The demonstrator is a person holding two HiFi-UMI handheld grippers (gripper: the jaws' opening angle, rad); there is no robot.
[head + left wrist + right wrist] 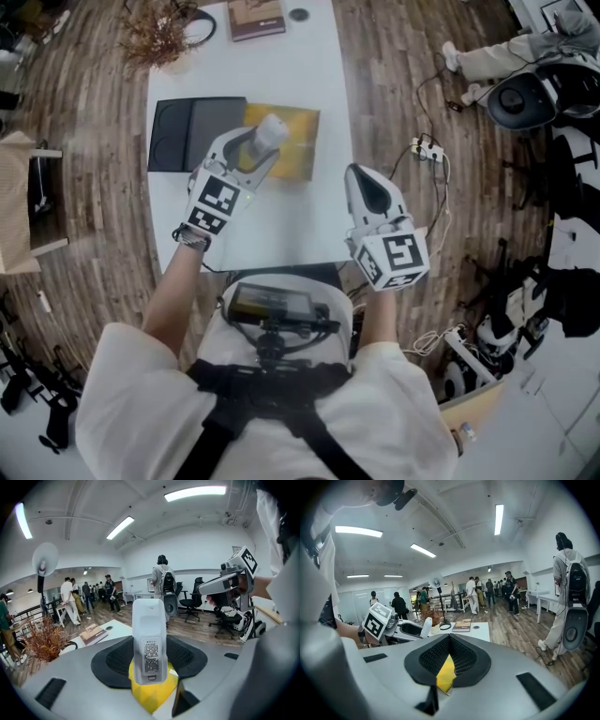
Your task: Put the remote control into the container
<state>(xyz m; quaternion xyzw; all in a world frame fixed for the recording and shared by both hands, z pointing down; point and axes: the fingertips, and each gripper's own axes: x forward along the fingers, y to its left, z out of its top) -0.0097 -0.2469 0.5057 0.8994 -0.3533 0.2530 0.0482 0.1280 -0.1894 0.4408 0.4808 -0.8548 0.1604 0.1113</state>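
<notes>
the left gripper (253, 155) is clenched on the white remote control (149, 639), which stands up between its jaws with the label side toward the camera, held above the yellow pad (298, 141) on the white worktop (300, 225). the black container (192, 134) lies just beside the pad, on its left. the right gripper (361, 183) hovers near the worktop's right edge, jaws pressed together with nothing between them.

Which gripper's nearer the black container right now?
Left. The left gripper, holding the remote control, is just right of the container; the right gripper sits farther right.
</notes>
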